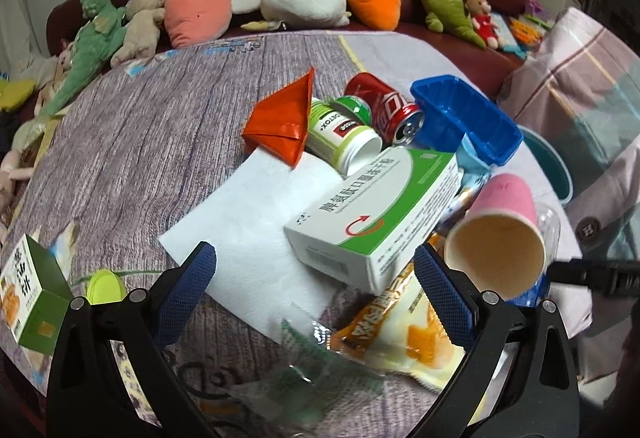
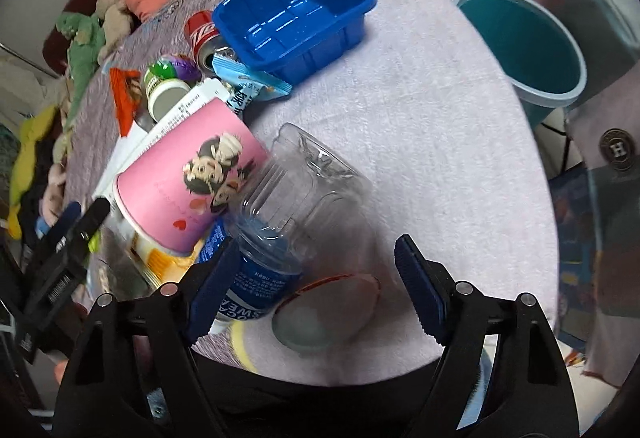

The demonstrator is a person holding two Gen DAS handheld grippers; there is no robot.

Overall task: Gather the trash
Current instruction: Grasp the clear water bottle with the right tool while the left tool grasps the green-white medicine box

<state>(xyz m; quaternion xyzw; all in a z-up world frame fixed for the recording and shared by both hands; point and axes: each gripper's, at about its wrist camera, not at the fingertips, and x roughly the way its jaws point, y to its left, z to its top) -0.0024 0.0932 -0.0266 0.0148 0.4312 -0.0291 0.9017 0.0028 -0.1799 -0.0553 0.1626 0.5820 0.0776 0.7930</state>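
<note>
The right tool (image 2: 308,282) gapes around the clear bottle (image 2: 296,206), gripping nothing; closing off-centre could squirt it into the pink cup (image 2: 188,182).

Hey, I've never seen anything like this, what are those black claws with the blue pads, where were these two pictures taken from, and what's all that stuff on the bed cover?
Each black claw is a hand-held two-finger gripper; a person carries one in each hand, and no robot arm is involved. A wide-angle camera on each gripper looks forward along its fingers, so one picture comes from the left gripper and one from the right gripper.

Litter lies on the purple cloth-covered surface: a white and green cardboard box, a tipped pink paper cup, a clear plastic bottle with a blue label, a red soda can, a blue plastic tray and a white paper sheet. A teal waste bin stands beside it.

Both grippers are open and hold nothing. The bottle lies between the right one's fingers, ungripped.
</note>
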